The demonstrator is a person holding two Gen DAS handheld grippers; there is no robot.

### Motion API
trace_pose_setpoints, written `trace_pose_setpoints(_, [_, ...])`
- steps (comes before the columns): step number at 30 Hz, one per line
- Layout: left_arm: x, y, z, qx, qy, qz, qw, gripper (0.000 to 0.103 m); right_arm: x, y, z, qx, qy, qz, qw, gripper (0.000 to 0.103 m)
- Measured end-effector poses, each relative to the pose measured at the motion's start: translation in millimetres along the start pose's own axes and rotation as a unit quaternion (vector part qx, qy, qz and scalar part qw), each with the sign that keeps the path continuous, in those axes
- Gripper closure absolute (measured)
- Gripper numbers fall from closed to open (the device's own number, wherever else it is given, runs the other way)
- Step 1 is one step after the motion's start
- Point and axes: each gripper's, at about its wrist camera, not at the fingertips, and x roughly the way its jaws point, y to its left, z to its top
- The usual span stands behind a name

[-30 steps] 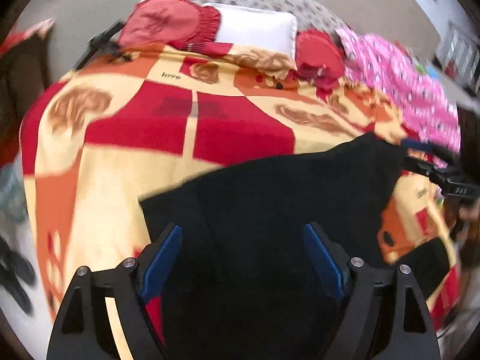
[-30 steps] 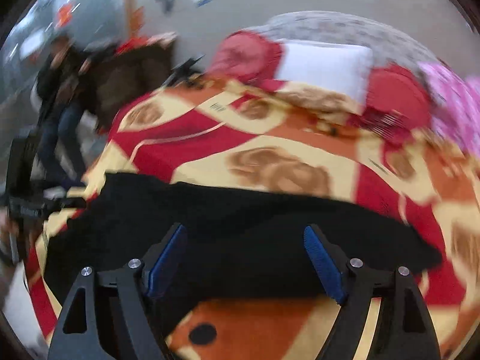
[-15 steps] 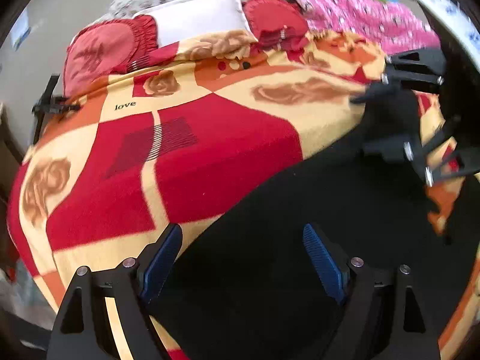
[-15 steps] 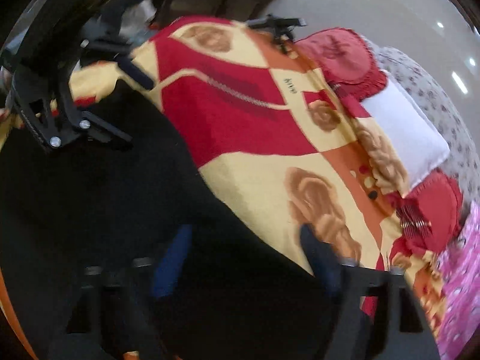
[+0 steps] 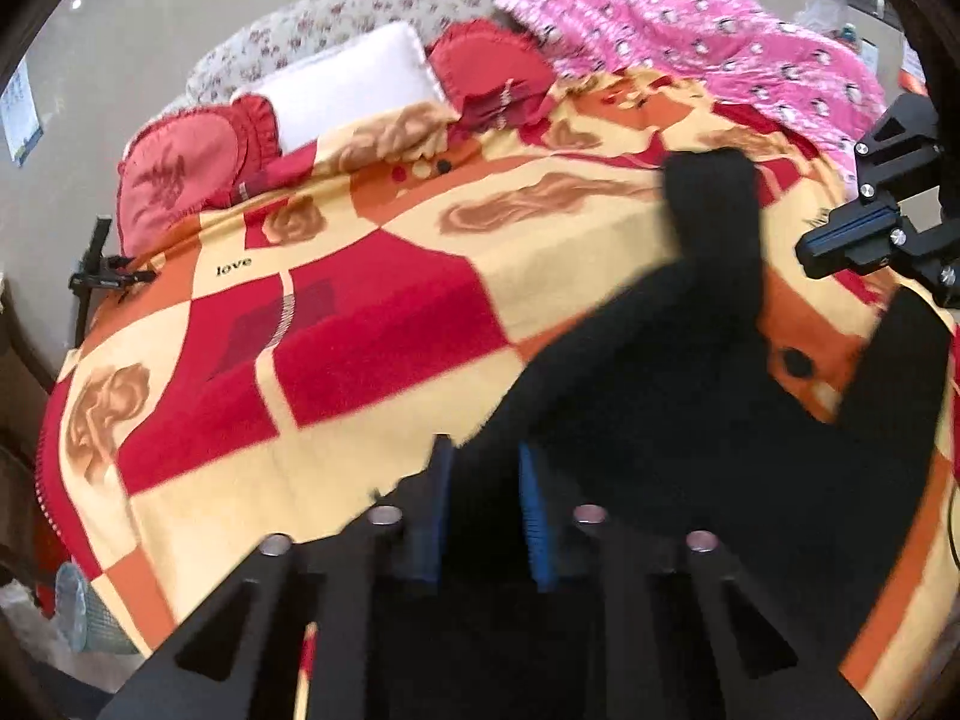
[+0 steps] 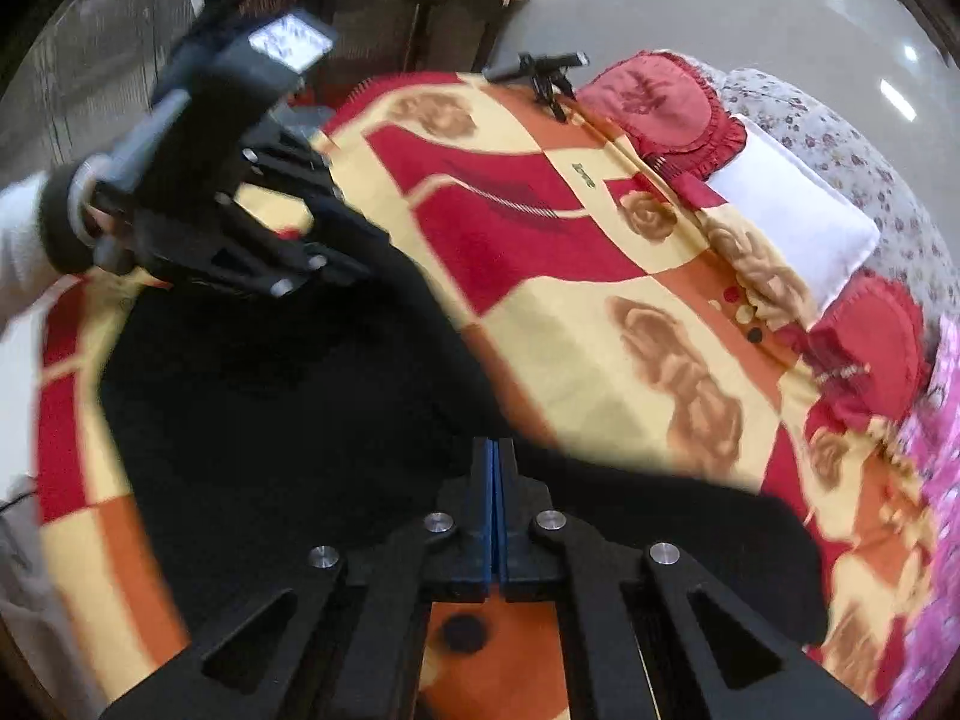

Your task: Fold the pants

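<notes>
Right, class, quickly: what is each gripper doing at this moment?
Left gripper: just closed on the black pants.
Right gripper: pads together at the pants' edge; whether cloth is pinched cannot be told.

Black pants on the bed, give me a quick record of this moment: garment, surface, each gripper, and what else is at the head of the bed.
garment: black pants, spread unfolded
surface: red, orange and cream blanket on a bed
left gripper: jaws just closed, black fabric pinched between them
right gripper: jaws just closed, pads together at the pants' edge; fabric between them not visible
head of bed: white pillow, red cushions
beside: pink quilt
</notes>
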Motion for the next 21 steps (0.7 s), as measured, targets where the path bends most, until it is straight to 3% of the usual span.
trace_pose_setpoints(3, [-33.4, -12.9, -24.8, -0.008, -0.024, -0.034, 0.9991, 0.092, -25.4, 15.0, -17.6, 0.017, -0.017, 0.002, 1.0, 0.103])
trace_pose_setpoints(6, [-55.5, -30.5, -44.6, 0.005, -0.037, -0.027, 0.9989, 0.093, -38.4, 18.0, -31.3, 0.04, -0.023, -0.007, 0.999, 0.099])
trace_pose_setpoints(8, [-61.8, -34.9, -52.8, -0.017, -0.04, -0.045, 0.998, 0.093, -39.4, 9.2, -31.2, 0.067, -0.026, -0.018, 0.997, 0.068])
trace_pose_setpoints(9, [-62.3, -34.9, -55.1, -0.022, -0.038, -0.045, 0.998, 0.093, -37.4, 4.1, -30.6, 0.085, -0.024, -0.017, 0.996, 0.041])
trace_pose_setpoints(10, [-62.4, -34.8, -58.1, -0.026, -0.035, -0.042, 0.9982, 0.093, -33.8, -6.5, -29.1, 0.126, -0.028, -0.006, 0.992, 0.033])
trace_pose_setpoints(12, [-60.7, -31.1, -60.9, -0.04, -0.03, -0.039, 0.998, 0.093, -27.3, -19.8, -25.6, 0.168, -0.035, 0.012, 0.985, 0.035])
trace_pose_setpoints(14, [-61.4, -17.6, -58.2, -0.08, -0.028, -0.053, 0.995, 0.089, -20.0, -37.3, -17.8, 0.202, -0.046, -0.008, 0.978, 0.035])
trace_pose_setpoints(15, [-62.7, -8.2, -54.3, -0.1, -0.025, -0.063, 0.9927, 0.073, -17.2, -42.5, -15.6, 0.208, -0.048, -0.018, 0.977, 0.035])
trace_pose_setpoints(16, [-58.5, 2.3, -47.4, -0.124, -0.024, -0.07, 0.9895, 0.049, -12.4, -49.3, -10.9, 0.207, -0.048, -0.044, 0.976, 0.034])
trace_pose_setpoints(18, [-63.3, 16.5, -44.8, -0.161, -0.045, -0.072, 0.9834, 0.028, -2.0, -56.9, -1.3, 0.172, -0.047, -0.073, 0.981, 0.027])
trace_pose_setpoints(21, [-63.4, 32.5, -39.7, -0.185, -0.062, -0.076, 0.9779, 0.024, 18.1, -57.8, 13.4, 0.098, -0.023, -0.059, 0.993, 0.024])
